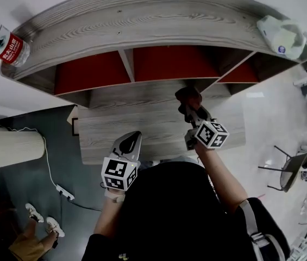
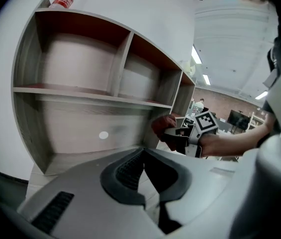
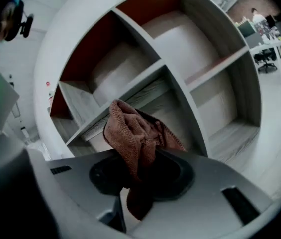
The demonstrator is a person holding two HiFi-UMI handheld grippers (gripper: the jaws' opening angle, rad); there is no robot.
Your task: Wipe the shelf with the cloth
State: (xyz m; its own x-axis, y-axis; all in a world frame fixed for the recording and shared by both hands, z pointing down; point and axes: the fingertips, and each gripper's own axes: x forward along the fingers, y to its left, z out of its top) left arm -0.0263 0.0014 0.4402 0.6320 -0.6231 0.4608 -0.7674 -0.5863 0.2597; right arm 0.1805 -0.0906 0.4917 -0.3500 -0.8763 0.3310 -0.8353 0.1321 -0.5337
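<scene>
The grey wooden shelf unit (image 1: 142, 20) with red back panels stands in front of me. A brown cloth (image 1: 188, 95) is bunched in my right gripper (image 1: 191, 106), which is shut on it and held over the lower shelf board (image 1: 142, 125) near the middle divider. In the right gripper view the cloth (image 3: 135, 133) sticks up from the jaws of the right gripper (image 3: 140, 169), in front of the shelf (image 3: 145, 91). My left gripper (image 1: 131, 138) hovers at the board's front edge, shut with nothing in it. From the left gripper (image 2: 143, 153) I see the cloth (image 2: 164, 126).
A water bottle with a red label (image 1: 9, 45) and a white bag (image 1: 281, 34) lie on the shelf top, at its left and right ends. A white cylinder (image 1: 12, 145), a power strip (image 1: 65, 192) and shoes (image 1: 50, 224) are left of me; a stool (image 1: 289, 170) is at the right.
</scene>
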